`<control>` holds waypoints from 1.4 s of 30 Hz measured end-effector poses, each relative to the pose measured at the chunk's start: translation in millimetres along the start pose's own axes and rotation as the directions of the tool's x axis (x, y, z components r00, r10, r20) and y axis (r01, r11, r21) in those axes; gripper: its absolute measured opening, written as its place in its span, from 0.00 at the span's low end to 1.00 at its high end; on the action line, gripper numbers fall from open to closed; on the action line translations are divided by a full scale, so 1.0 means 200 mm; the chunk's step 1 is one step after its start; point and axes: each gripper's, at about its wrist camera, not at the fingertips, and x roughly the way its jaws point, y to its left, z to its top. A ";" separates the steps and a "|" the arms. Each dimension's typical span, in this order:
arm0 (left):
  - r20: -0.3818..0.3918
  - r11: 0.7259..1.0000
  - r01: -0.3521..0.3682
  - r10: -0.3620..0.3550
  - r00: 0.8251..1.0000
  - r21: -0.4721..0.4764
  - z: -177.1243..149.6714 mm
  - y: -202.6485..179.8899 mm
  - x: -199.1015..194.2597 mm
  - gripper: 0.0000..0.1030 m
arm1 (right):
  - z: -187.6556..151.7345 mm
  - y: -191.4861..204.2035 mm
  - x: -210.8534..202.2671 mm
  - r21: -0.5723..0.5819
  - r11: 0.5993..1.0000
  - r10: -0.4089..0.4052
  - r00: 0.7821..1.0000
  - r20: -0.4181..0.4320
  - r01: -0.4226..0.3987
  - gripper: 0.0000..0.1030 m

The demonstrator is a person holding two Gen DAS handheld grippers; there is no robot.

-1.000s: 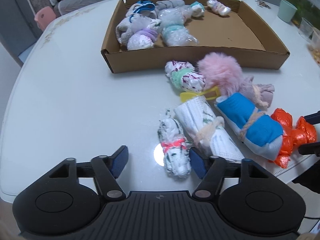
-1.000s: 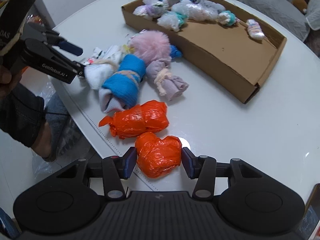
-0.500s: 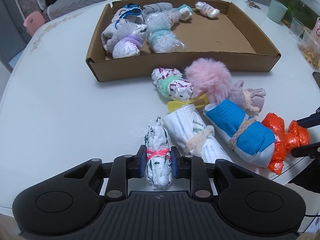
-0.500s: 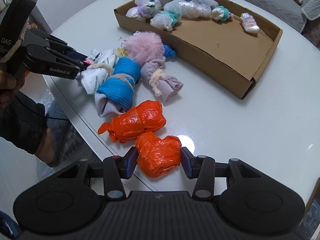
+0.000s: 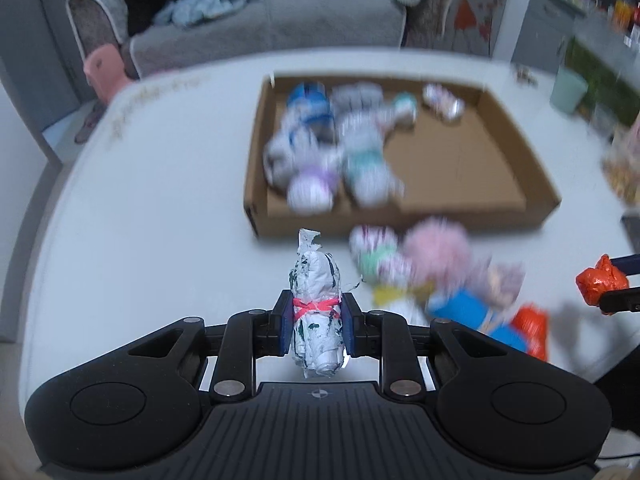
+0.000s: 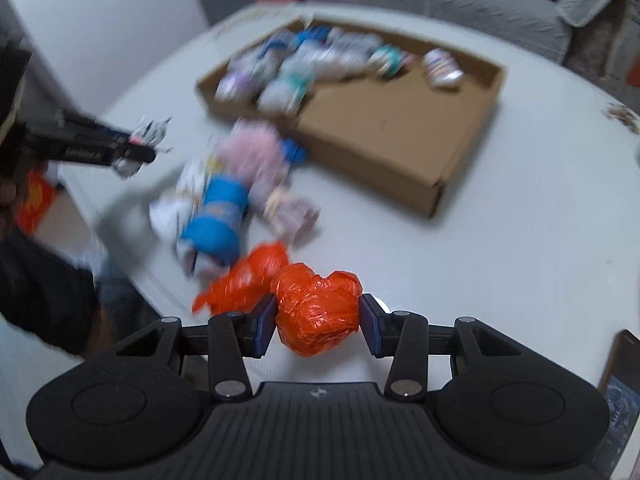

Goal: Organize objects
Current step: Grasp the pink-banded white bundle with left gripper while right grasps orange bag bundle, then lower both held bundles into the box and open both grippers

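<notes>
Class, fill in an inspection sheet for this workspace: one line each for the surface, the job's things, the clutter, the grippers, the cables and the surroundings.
Surface: white table, round-edged, glossy.
Job's things: cardboard tray holding several wrapped bundles at its left end; outside it lie a pink fluffy ball, a blue bundle, a second orange bundle and others, too blurred to count.
Clutter: green cup at the table's far right.
Grippers: left gripper shut on white bundle with pink band; right gripper shut on orange bundle.
Cables: nothing seen.
Surroundings: grey sofa with clothes piled on it.
</notes>
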 end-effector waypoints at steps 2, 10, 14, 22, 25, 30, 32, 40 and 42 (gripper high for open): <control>0.023 0.999 0.036 -0.035 0.999 -0.014 0.09 -0.01 -0.02 0.29 | 0.05 -0.04 -0.05 0.048 0.999 -0.008 0.998 0.057 0.005 0.39; 0.045 0.986 0.129 -0.135 0.990 0.103 0.48 -0.31 0.14 0.29 | 0.37 -0.22 -0.08 0.159 0.986 -0.080 0.981 0.176 0.052 0.39; 0.018 0.973 0.155 -0.161 0.987 0.172 0.61 -0.46 0.34 0.29 | 0.54 -0.33 0.03 0.195 0.978 -0.107 0.981 0.164 0.074 0.39; -0.040 0.955 0.176 -0.171 0.984 0.239 0.69 -0.60 0.72 0.29 | 0.71 -0.42 0.36 0.169 0.981 -0.115 0.988 0.099 0.097 0.40; -0.045 0.955 0.173 -0.167 0.985 0.242 0.73 -0.62 0.80 0.29 | 0.76 -0.45 0.41 0.170 0.980 -0.119 0.989 0.085 0.104 0.40; -0.046 0.949 0.157 -0.150 0.988 0.272 0.77 -0.64 0.89 0.29 | 0.81 -0.48 0.48 0.173 0.978 -0.128 0.990 0.062 0.115 0.40; -0.047 0.951 0.152 -0.145 0.988 0.269 0.78 -0.64 0.92 0.30 | 0.82 -0.50 0.51 0.179 0.976 -0.135 0.990 0.052 0.123 0.40; -0.046 0.956 0.148 -0.141 0.989 0.253 0.82 -0.64 1.00 0.30 | 0.84 -0.56 0.56 0.214 0.966 -0.160 0.986 0.051 0.146 0.42; -0.046 0.956 0.142 -0.134 0.990 0.258 0.82 -0.65 1.00 0.31 | 0.84 -0.57 0.55 0.224 0.965 -0.155 0.986 0.057 0.138 0.43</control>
